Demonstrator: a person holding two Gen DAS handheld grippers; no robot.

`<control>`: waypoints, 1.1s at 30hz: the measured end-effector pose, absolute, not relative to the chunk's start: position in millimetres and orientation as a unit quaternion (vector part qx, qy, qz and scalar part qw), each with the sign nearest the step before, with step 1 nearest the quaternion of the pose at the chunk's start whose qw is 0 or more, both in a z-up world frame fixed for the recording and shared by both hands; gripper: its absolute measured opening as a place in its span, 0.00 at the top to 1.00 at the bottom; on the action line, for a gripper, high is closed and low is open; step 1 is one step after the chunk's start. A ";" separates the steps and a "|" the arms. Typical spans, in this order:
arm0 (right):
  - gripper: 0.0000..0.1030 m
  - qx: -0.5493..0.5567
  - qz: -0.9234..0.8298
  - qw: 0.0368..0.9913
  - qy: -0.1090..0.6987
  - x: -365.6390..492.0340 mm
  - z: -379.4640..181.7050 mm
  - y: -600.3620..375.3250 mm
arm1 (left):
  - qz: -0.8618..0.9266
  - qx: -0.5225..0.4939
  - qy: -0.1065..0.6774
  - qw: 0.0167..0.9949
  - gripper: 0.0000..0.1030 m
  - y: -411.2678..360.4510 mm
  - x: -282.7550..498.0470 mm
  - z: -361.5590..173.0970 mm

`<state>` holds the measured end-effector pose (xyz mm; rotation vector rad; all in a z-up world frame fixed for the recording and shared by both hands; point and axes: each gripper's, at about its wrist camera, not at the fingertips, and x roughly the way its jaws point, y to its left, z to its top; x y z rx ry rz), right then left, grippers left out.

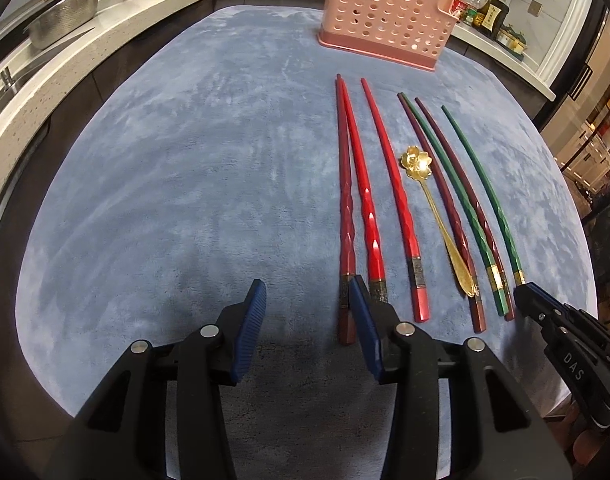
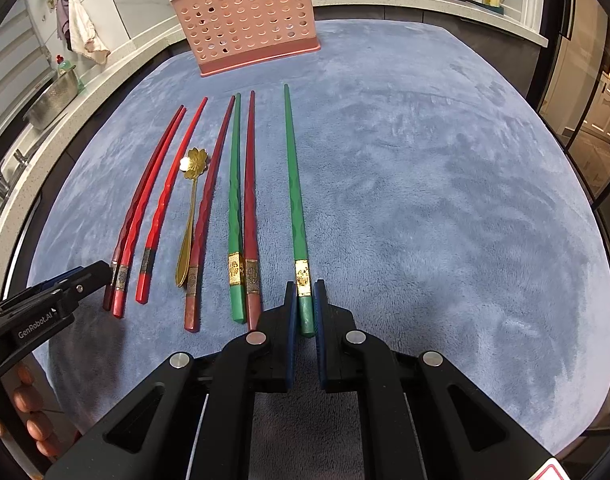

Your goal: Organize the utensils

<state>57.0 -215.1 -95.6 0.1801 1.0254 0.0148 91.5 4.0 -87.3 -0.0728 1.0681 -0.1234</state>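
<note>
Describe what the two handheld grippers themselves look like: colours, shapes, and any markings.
Both are matte black plastic with angular linkage arms pinned by round silver pivot caps. The left gripper carries flat blue pads with fine ribbing. The right gripper has the same dark blue pads. White lettering shows on the bodies: "GenRobot.AI" on the left one, "DAS" on the right. No cables or sleeves are visible.

"DAS" marks the right hand-held gripper point(image 1: 523, 294); "GenRobot.AI" marks the left hand-held gripper point(image 2: 101, 270).
</note>
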 end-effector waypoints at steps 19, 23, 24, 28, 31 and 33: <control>0.93 0.084 0.011 0.870 0.486 55.6 -89.9 -215.6 | -0.063 -0.018 0.503 0.862 0.93 -0.2 86.9 -86.1; 0.93 0.079 0.014 0.877 0.474 51.9 -75.0 -216.8 | -0.057 -0.024 0.495 0.866 0.93 6.1 84.9 -72.6; 0.93 0.080 0.016 0.878 0.471 51.4 -70.4 -217.6 | -0.055 -0.026 0.492 0.868 0.93 7.9 84.6 -67.8; 0.93 0.087 0.018 0.886 0.455 51.1 -48.4 -223.6 | -0.052 -0.040 0.477 0.876 0.93 15.8 85.1 -45.2; 0.93 0.093 0.019 0.893 0.441 52.7 -29.2 -230.0 | -0.051 -0.047 0.463 0.884 0.93 20.7 87.9 -24.2; 0.93 0.095 0.018 0.898 0.428 55.6 -13.0 -234.6 | -0.051 -0.052 0.453 0.888 0.93 23.6 91.8 -9.6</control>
